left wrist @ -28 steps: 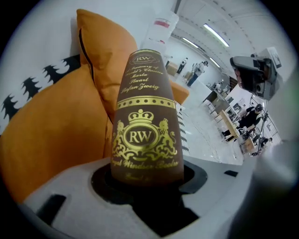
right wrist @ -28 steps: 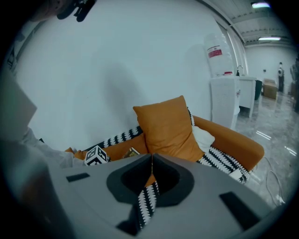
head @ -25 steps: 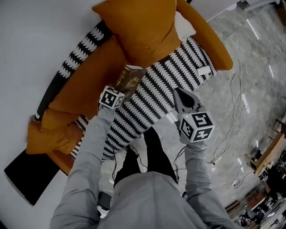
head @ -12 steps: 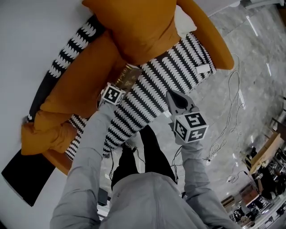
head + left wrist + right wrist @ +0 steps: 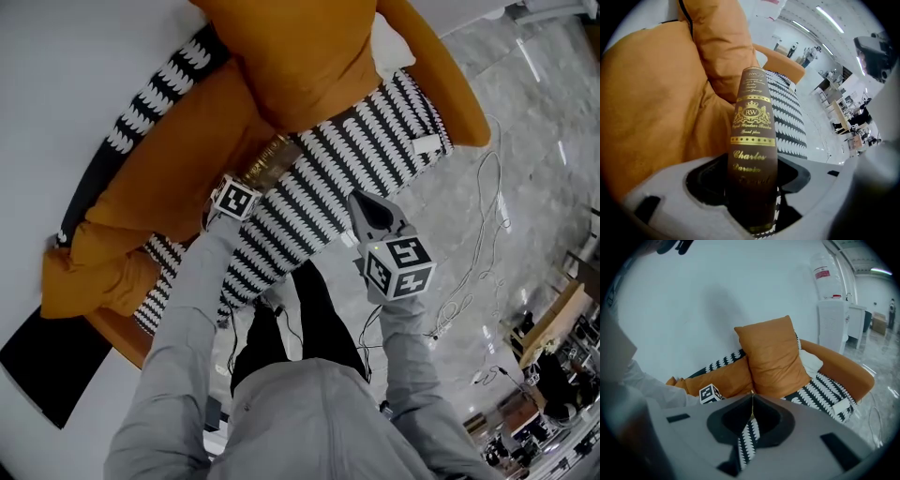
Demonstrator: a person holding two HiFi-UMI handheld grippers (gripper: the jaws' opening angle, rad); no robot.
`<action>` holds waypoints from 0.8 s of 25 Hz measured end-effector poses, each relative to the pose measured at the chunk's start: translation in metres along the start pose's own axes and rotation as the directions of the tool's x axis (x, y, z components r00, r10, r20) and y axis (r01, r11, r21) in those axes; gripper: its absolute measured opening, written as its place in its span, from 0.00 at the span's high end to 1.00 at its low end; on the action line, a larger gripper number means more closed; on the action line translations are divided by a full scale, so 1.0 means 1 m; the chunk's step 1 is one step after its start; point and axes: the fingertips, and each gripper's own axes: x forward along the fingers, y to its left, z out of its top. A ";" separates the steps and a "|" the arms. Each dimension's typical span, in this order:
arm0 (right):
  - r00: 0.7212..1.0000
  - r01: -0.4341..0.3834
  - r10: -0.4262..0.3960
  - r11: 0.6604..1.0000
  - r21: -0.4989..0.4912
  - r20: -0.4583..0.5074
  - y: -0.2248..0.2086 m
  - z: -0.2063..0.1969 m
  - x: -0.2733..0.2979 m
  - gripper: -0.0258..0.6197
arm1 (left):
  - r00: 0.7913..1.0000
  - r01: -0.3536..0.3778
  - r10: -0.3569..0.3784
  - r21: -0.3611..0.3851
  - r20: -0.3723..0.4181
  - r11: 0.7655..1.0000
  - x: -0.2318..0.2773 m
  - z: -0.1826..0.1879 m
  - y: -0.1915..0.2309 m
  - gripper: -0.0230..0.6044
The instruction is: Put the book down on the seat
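A brown book [image 5: 272, 157] with gold lettering stands on edge where the black-and-white seat [image 5: 347, 178] meets the orange back cushion [image 5: 178, 159]. My left gripper [image 5: 255, 178] is around its near end. In the left gripper view the book's spine [image 5: 752, 136] runs up between the jaws of my left gripper [image 5: 754, 168]. The jaws are opening, and a strip of seat pattern shows beside the book. My right gripper [image 5: 361, 202] hovers over the seat's front edge, shut and empty; its tips meet in the right gripper view [image 5: 751, 405].
A big orange pillow [image 5: 300, 56] leans on the sofa back just beyond the book, with a white pillow [image 5: 389, 47] behind it. An orange armrest [image 5: 843, 366] ends the seat. Cables [image 5: 487, 234] trail over the marble floor. A water dispenser [image 5: 832, 319] stands by the wall.
The left gripper has carried the book lower and closer to the back cushion, and the book now shows edge-on. The right gripper has barely shifted.
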 end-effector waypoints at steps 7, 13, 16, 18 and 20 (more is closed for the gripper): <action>1.000 -0.007 0.007 1.000 -0.018 0.016 0.019 0.016 -0.024 0.91 | 0.997 -0.042 0.045 -0.043 0.058 0.998 -0.056 -0.009 0.000 0.52; 0.998 -0.006 0.009 0.999 -0.053 0.064 0.048 0.028 -0.042 0.91 | 0.970 -0.037 0.059 -0.099 0.234 0.994 -0.113 0.003 -0.008 0.52; 0.996 0.010 -0.004 0.998 -0.067 0.090 0.066 0.034 -0.065 0.91 | 0.931 -0.035 0.075 -0.118 0.358 0.992 -0.155 0.011 -0.013 0.52; 0.993 0.023 -0.012 0.996 -0.087 0.116 0.077 0.045 -0.082 0.91 | 0.894 -0.041 0.093 -0.127 0.438 0.991 -0.190 0.019 -0.015 0.52; 0.989 0.036 -0.021 0.994 -0.102 0.146 0.090 0.056 -0.102 0.91 | 0.844 -0.029 0.098 -0.138 0.527 0.990 -0.229 0.026 -0.021 0.53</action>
